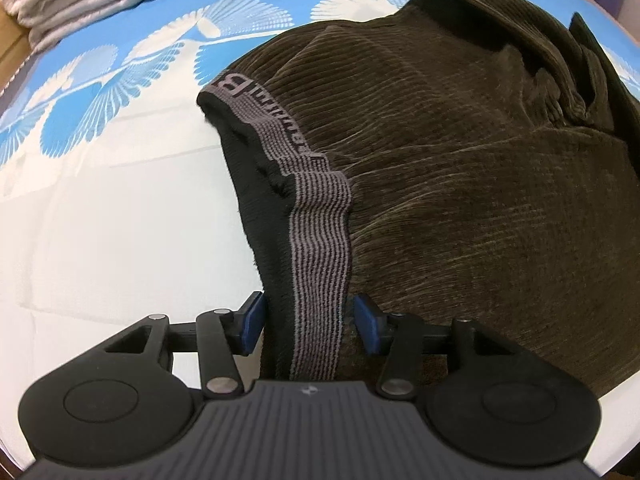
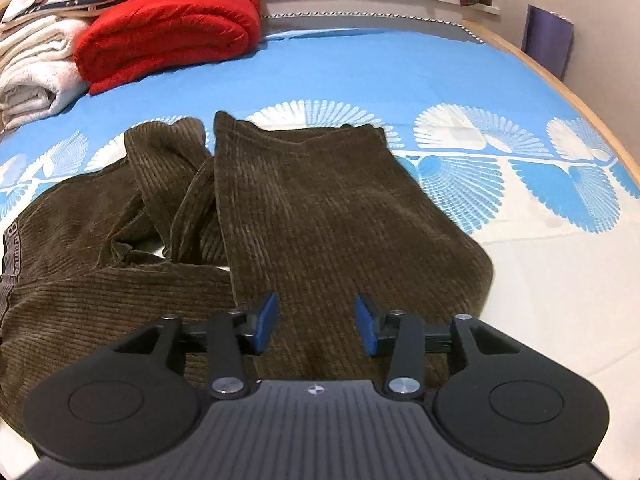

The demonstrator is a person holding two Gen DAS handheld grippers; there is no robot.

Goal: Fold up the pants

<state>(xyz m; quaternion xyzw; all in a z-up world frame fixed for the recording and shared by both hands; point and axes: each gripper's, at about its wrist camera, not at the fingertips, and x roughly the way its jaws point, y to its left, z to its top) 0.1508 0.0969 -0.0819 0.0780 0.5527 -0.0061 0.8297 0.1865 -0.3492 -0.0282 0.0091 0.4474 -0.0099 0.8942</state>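
1. Blue bedsheet (image 2: 360, 72) with white fan motifs covers the bed, and a folded red blanket (image 2: 168, 28) and white towels (image 2: 32, 68) are stacked at its far left corner.
2. Brown corduroy pants (image 2: 320, 216) lie on the sheet, waist toward the left and legs running away from the camera; one leg lies fairly flat, the other is bunched and twisted beside it.
3. The left claw (image 1: 308, 328) has the grey striped waistband (image 1: 320, 240) passing between its blue pads (image 1: 252, 326). The pads sit right at the fabric's edges, yet whether they truly pinch it cannot be told from this view.
4. The right claw (image 2: 316, 324) hovers spread above the flatter leg, holding nothing.
5. Judged from the thick ribbed cloth, the pants are soft, limp and moderately heavy; they will drape and sag rather than hold shape, though the corduroy should not slip easily.
6. The elastic waistband is the firmest place to grip; a leg edge or hem looks a sensible second hold, since it would let the twisted leg be pulled straight before folding.
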